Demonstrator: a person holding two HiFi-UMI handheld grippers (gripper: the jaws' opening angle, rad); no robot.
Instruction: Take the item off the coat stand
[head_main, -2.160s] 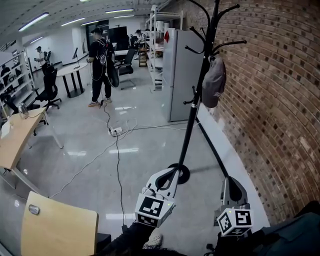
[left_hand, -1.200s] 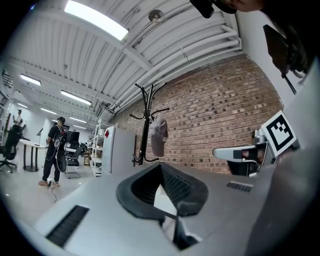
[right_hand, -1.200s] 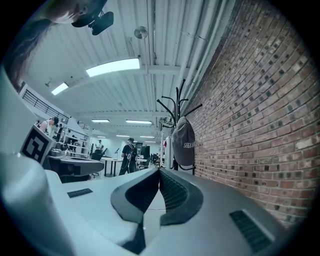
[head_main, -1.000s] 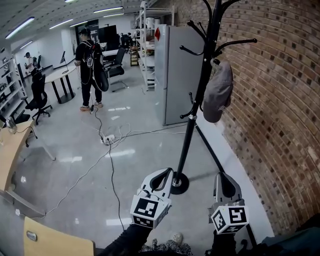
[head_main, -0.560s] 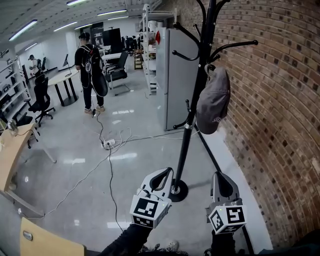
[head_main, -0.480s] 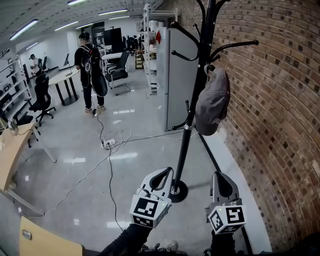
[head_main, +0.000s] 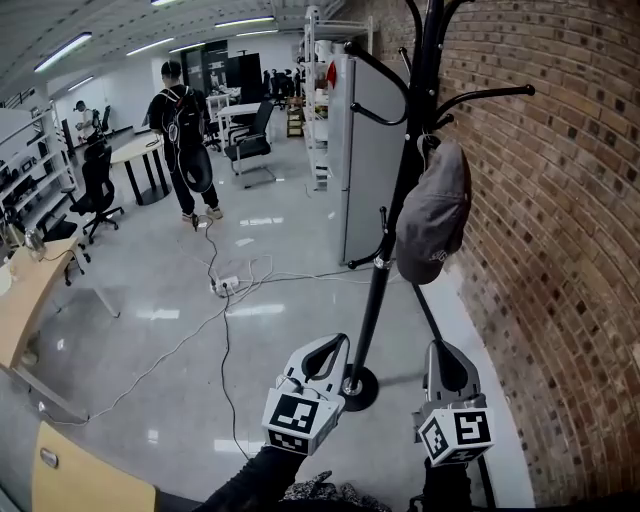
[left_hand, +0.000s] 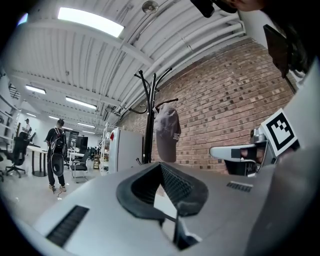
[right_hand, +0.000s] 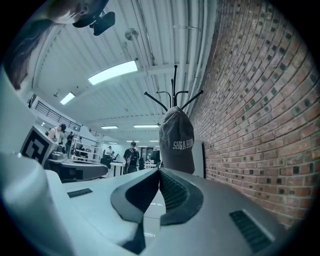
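A grey cap hangs from a hook of the black coat stand, close to the brick wall. The left gripper view shows the cap ahead and above the jaws, beside the stand's pole. In the right gripper view the cap with white lettering hangs straight ahead, the stand's hooks above it. My left gripper is held low near the stand's base, shut and empty. My right gripper is low to the right of the base, also shut and empty. Both are well below the cap.
A brick wall runs along the right. A tall grey cabinet stands behind the stand. Cables and a power strip lie on the floor. A person stands farther back. Wooden desks are at the left.
The stand and cap have grown larger and shifted slightly right in the head view as I came closer. Both grippers stay shut and low in the frame.
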